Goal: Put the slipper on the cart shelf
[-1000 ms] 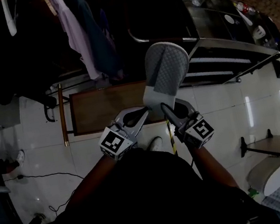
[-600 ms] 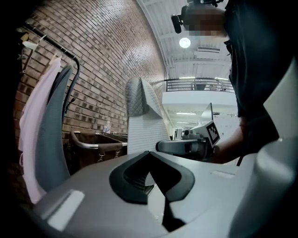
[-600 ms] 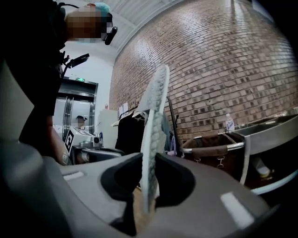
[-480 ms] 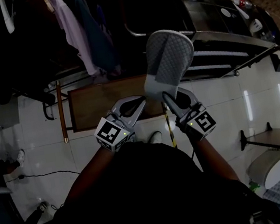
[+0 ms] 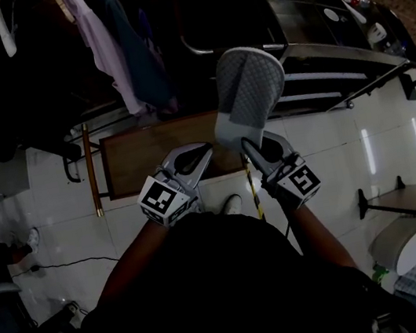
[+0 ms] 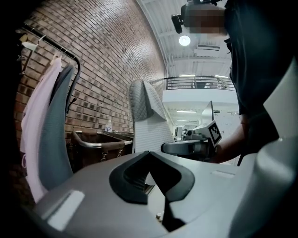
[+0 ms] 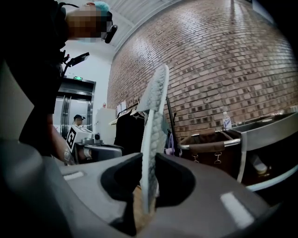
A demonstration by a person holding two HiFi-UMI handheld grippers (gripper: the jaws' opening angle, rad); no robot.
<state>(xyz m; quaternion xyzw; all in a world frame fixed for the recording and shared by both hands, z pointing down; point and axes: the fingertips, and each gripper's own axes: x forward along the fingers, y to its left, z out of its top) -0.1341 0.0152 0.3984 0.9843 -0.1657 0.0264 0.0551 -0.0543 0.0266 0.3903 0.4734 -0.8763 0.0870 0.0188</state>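
A pale tiled floor fills the near part of the scene, and a brick wall closes off the far side. Against that wall on the right stands a steel cart with open shelves under its top. To the left of the cart is a dark bin with a metal rim. Further left, clothes hang from a rail. A brown wooden board lies flat on the floor, near the clothes and the bin.

The grey quilted slipper is in the air, not on any shelf. It hangs over the far right corner of the board, just left of and nearer than the cart shelves, with one end pointing towards the bin and cart. The right gripper holds it by its near end. In the right gripper view the slipper stands edge-on and upright, with the fingers clamped on either side of it.

The left gripper is just left of the right one, close to the slipper's near end but apart from it. Its fingers meet at the tips with nothing between them.

A small clear bottle stands on the cart top.
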